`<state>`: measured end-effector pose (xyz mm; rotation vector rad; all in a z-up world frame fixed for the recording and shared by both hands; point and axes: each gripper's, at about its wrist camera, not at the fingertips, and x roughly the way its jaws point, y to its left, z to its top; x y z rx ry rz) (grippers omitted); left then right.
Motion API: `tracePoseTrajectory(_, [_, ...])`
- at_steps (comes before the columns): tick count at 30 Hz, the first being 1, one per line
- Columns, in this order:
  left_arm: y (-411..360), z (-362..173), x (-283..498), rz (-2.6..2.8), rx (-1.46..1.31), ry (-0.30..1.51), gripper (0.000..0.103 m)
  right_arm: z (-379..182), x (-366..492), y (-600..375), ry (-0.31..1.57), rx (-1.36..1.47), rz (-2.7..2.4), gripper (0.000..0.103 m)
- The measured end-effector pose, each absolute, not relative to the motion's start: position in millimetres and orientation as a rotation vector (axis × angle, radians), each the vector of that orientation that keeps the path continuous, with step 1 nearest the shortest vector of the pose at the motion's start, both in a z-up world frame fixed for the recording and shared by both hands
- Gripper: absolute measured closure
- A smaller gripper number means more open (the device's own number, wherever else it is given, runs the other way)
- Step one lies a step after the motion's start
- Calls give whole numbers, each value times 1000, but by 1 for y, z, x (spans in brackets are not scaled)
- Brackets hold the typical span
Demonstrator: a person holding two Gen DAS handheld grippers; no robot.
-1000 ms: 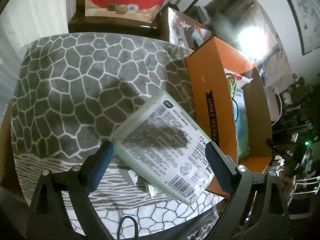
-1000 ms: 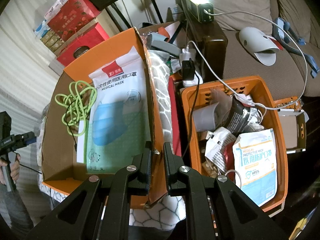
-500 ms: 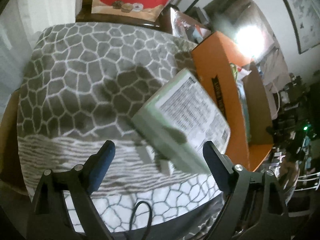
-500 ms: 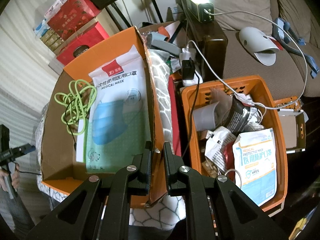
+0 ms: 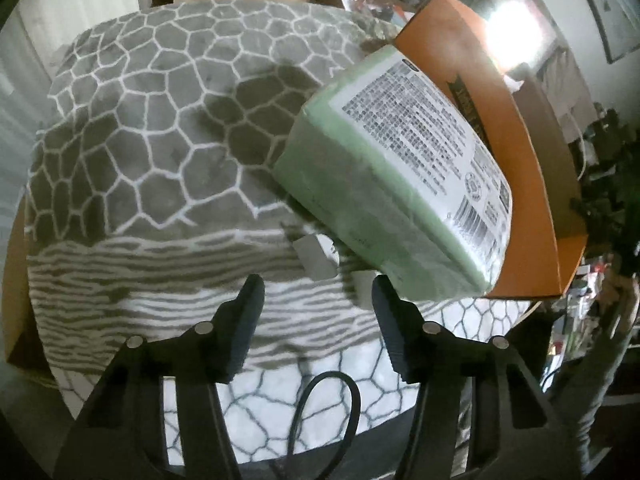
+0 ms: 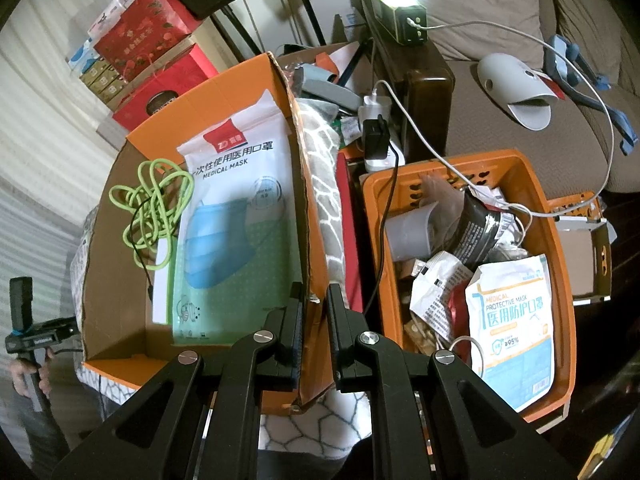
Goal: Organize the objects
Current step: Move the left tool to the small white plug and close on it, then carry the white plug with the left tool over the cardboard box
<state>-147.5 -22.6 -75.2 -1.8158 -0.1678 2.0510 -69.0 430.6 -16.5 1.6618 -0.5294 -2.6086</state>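
A pale green pack (image 5: 400, 168) with a printed white label stands tilted on the grey patterned blanket (image 5: 160, 120), leaning against the orange cardboard box (image 5: 532, 184). My left gripper (image 5: 318, 300) points down at the blanket just below the pack. Its jaws are closing, and no pad touches anything. Two small pale pieces (image 5: 316, 260) lie just ahead of the fingertips. My right gripper (image 6: 316, 312) is shut on the near side wall of the orange box (image 6: 224, 92). Inside that box lie a medical mask bag (image 6: 240, 220) and a coiled green cord (image 6: 152, 204).
An orange plastic basket (image 6: 480, 158) full of packets stands right of the box. Chargers and cables (image 6: 376, 136) sit behind it, before a sofa. Red gift boxes (image 6: 148, 28) are stacked at the back left. A black cable (image 5: 328, 400) loops under the left gripper.
The green pack, which lay flat between the wide left jaws, has tipped up and away to the right against the orange box. The left jaws have narrowed. The right gripper has not moved.
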Motion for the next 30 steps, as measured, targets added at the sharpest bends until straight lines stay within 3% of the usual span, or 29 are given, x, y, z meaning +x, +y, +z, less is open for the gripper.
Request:
tracePoseTrajectory(12, [-22, -79, -155, 2064, -1839, -209, 96, -18, -67, 430, -528, 1662, -2610, 93])
tracePoseTrajectory(30, [-38, -59, -149, 2020, -1756, -446, 100, -18, -67, 431, -528, 1666, -2609, 93])
